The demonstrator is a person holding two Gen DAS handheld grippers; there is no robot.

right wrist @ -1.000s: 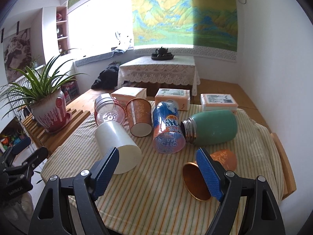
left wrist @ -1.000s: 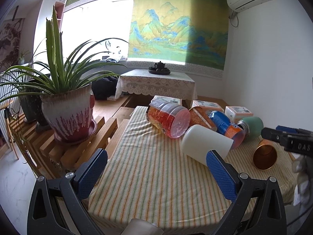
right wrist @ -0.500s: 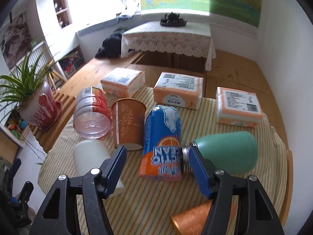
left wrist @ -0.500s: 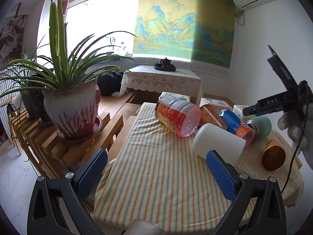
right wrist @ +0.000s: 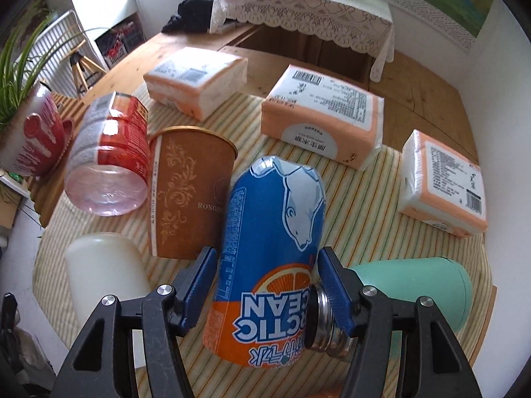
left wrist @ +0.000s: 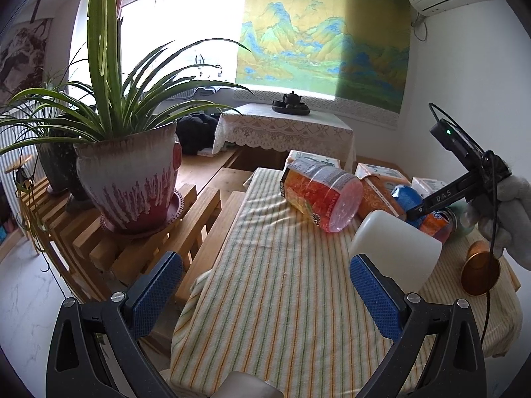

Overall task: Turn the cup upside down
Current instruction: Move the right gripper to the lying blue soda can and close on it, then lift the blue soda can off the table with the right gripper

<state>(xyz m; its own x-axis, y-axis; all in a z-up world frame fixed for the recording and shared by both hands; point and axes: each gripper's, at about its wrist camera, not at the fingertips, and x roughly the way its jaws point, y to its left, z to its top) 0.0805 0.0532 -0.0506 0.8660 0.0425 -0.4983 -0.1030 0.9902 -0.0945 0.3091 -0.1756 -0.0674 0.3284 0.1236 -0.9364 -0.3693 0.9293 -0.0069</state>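
Observation:
A blue and orange "Arctic Ocean" cup [right wrist: 272, 248] lies on its side on the striped tablecloth [right wrist: 361, 205], mouth toward me. My right gripper [right wrist: 267, 282] straddles it near the mouth, and both blue pads sit against its sides. From the left wrist view the same cup [left wrist: 406, 195] is partly hidden behind the right gripper [left wrist: 415, 212], which a gloved hand [left wrist: 507, 219] holds. My left gripper [left wrist: 265, 285] hangs open over the table's near left part with nothing between its fingers.
Also lying on the cloth are a white cup [left wrist: 395, 245], a brown paper cup [right wrist: 189, 192], a clear red-labelled cup [right wrist: 106, 165], a green flask [right wrist: 411, 288] and a copper cup [left wrist: 481, 275]. Tissue packs [right wrist: 322, 112] line the far edge. A potted plant [left wrist: 129, 179] stands left.
My right gripper has dropped forward over the table, narrowed, and come down around the blue and orange cup. The left gripper drifted slightly left and stayed open.

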